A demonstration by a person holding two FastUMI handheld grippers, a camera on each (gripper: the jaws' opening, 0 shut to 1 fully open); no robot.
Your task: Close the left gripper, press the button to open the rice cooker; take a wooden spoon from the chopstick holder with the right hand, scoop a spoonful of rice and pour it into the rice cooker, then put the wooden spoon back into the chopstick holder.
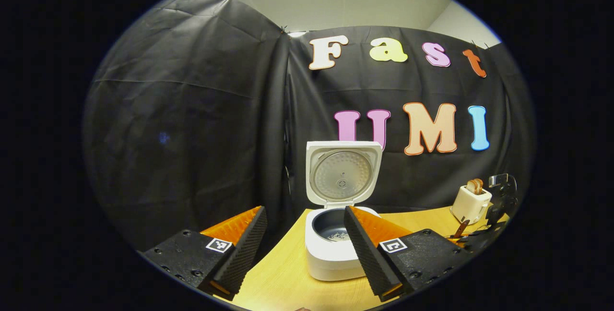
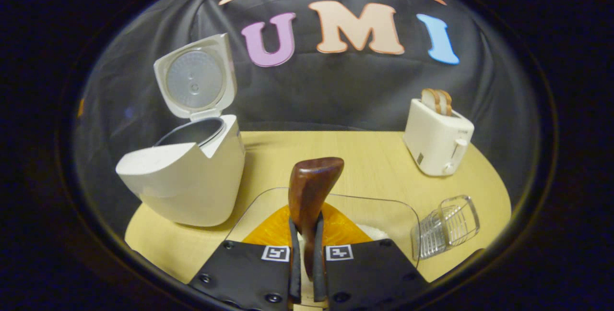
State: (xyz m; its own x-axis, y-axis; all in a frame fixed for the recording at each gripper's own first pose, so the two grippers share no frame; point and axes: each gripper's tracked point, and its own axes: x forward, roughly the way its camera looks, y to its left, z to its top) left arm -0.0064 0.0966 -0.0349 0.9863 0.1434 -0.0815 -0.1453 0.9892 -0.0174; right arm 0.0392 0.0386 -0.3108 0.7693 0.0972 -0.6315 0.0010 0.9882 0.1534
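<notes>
**Spoon in hand, cooker open: next comes the scoop**

Your left tool hangs spread wide and empty before the rice cooker, whose lid stands upright over an inner pot with a few grains at the bottom. Your right tool is clamped on the wooden spoon, bowl raised and apparently empty, above a clear container of rice just below its tips. Judged from here, dip the bowl forward into the rice, level it before lifting, then swing left to the cooker standing close beside. A toaster sits far right; the wire chopstick holder lies near the tabletop edge.
</notes>
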